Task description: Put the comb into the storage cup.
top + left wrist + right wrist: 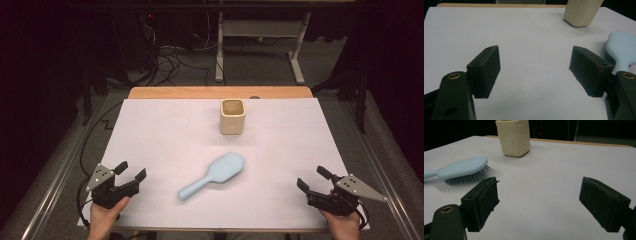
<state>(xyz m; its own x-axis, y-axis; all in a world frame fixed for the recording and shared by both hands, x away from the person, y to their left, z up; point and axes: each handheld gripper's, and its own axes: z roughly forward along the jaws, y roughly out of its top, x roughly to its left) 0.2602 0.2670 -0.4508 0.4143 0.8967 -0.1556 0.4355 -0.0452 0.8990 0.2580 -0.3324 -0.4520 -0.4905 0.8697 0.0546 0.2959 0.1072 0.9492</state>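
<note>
While a person's hands grip both tools at the near edge, the high view looks down on a table (150,130) covered in a matte white sheet, a strip of tan wood showing along its far side. A cream cup (232,116), squarish with rounded corners and an open top, stands upright toward the far centre. Nearer the middle lies a pale blue hairbrush (214,174), smooth-backed and oval-headed, bristles down, its handle angled toward the near left. The left gripper (131,171) rests at the near left corner, jaws spread and holding nothing; the right gripper (313,178) mirrors it at the near right, likewise spread. Each carries a grey three-cornered plate dotted with white markers.

From the left gripper view, two blocky black pads (485,71) stand wide apart over bare sheet, brass-coloured inserts visible in the arms behind them. The hairbrush (622,53) sits at the right edge, dark bristles showing beneath its head, and the cup (581,13) stands beyond.

From the right gripper view, the pads (482,201) are again well apart, their faces apparently worn or chipped at the edges. The hairbrush (461,168) lies to the left, fine grey bristles against the sheet, the cup (513,137) behind it. No lettering is legible anywhere.
</note>
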